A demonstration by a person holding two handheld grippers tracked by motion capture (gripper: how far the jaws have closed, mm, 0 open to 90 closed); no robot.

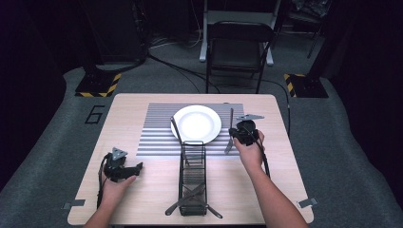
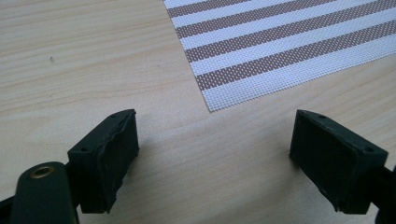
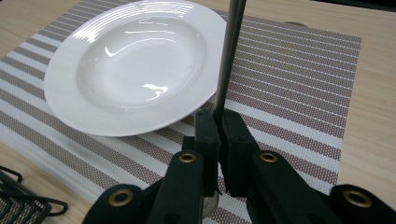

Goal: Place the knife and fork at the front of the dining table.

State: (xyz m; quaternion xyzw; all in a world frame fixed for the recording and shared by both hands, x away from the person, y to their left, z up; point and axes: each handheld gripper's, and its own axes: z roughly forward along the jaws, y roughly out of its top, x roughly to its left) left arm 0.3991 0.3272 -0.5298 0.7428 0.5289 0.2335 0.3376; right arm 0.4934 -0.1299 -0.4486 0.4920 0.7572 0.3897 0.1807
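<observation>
You have one round white ceramic plate point(image 1: 196, 123) on one striped grey-and-white woven placemat point(image 1: 157, 135), and one black wire cutlery basket point(image 1: 192, 178) standing on the pale wooden bench point(image 1: 128, 107) in front of the plate, with crossed utensils in its near end. One dark utensil point(image 1: 176, 128) leans on the plate's left rim. Your right tongs point(image 3: 215, 135) are clamped on one slim metal knife point(image 3: 229, 56) just right of the plate, your right hand point(image 1: 250, 152) reaching forward. Your left tongs point(image 2: 215, 154) hang spread apart, low over bare bench near the placemat's corner.
</observation>
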